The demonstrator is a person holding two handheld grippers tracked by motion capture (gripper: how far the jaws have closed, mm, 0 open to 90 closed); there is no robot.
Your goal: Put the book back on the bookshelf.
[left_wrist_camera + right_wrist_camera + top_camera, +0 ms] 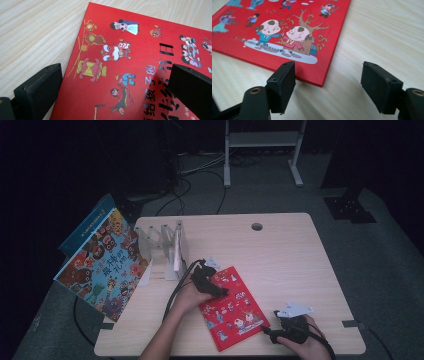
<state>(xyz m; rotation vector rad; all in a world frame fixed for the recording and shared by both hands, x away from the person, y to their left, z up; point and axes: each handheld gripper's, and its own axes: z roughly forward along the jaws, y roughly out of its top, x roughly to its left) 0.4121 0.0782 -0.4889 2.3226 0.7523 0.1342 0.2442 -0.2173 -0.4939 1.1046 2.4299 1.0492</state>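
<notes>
jaws wide astride red book [130, 75] edges

Smooth, faintly glossy red book [140, 75] on pale matt wood-grain table [32, 32]

I see one book [232, 307], closed and lying flat on the table, cover up. It sits near the front edge, roughly mid-table, turned at a slant to the table's sides. The cover is bright red, printed with small cartoon figures, lanterns and black characters. In the left gripper view [130, 70] I read a lion-dance figure and a yellow-green lantern near one edge. In the right gripper view [287, 32] a near corner shows two children under a tree on a pale patch.
</notes>
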